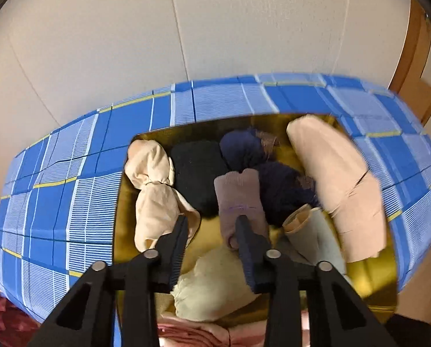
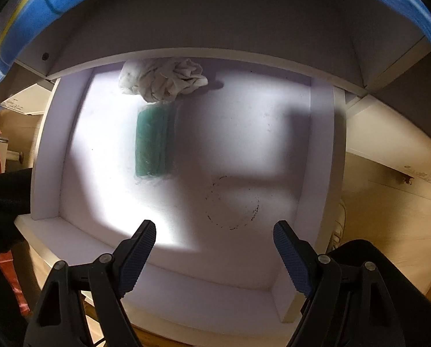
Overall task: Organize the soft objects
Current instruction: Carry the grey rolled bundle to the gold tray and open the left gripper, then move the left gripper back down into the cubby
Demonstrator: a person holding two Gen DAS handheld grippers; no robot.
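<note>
A pale wall fills the top of my left wrist view, above a blue checked box (image 1: 71, 190) with a gold-lined inside. My left gripper (image 1: 212, 221) angles down into it, jaws part open with nothing clamped; its right finger lies against a mauve rolled sock (image 1: 238, 193) at center, among cream, black and navy bundles. The right edge is blurred. Only my right wrist view shows the white drawer (image 2: 316, 159): my right gripper (image 2: 215, 231) hovers wide open, a green rolled cloth (image 2: 153, 141) and a white crumpled cloth (image 2: 163, 79) at upper center.
</note>
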